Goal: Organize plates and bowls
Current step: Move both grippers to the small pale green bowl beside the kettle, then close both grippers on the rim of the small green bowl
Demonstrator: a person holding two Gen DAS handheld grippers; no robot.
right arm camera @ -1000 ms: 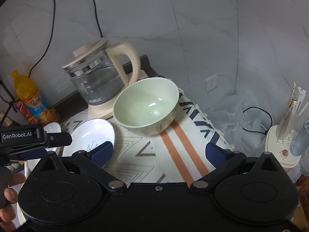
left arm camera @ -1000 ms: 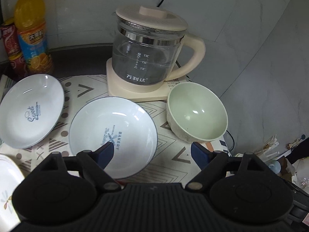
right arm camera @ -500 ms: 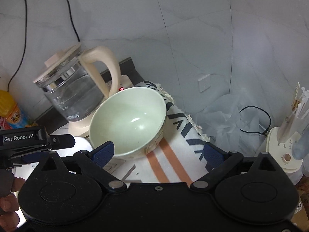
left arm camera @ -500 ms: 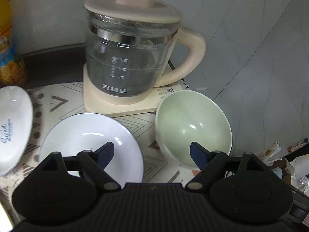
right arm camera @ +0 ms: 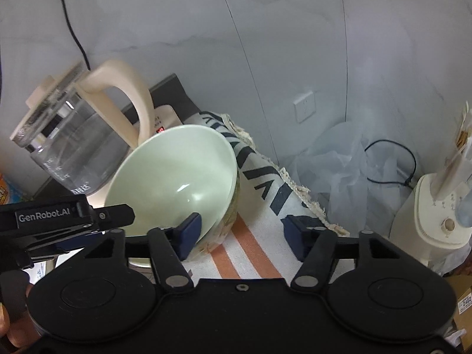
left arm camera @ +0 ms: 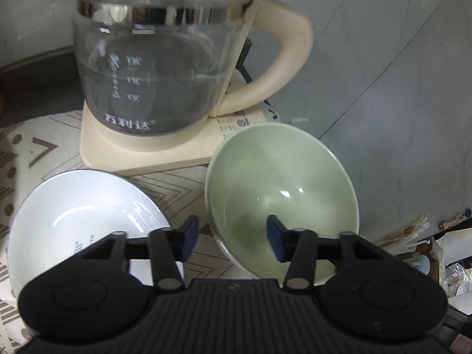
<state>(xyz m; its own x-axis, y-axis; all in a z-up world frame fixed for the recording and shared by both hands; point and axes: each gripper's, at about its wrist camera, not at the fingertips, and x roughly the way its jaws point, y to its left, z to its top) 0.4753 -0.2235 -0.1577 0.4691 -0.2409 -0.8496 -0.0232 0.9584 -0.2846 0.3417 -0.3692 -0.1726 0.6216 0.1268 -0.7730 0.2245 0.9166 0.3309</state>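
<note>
Step in hand, by judgement: two-handed pickup of the green bowl [left arm camera: 283,194], sitting on the patterned cloth [right arm camera: 265,183] just in front of the kettle [left arm camera: 165,59], near the cloth's right edge.

Left gripper [left arm camera: 231,234]: jaws part-way in and closing, straddling the bowl's left rim, right finger [left arm camera: 275,237] inside the bowl, left finger [left arm camera: 188,236] outside. Pads not seen pressing yet; contact cannot be told.

Right gripper [right arm camera: 244,236]: jaws about half apart and closing, left finger [right arm camera: 190,231] at the bowl's near-right wall, right finger [right arm camera: 298,240] over bare cloth. Nothing clamped; possibly touching the wall, unclear.

White plate [left arm camera: 76,224] just left of the bowl, untouched.

Next move probably calls for: finish closing on the rim, confirm both pads seated, lift level. Glazed rim likely slippery; kettle base close behind, so lift straight up first.
</note>
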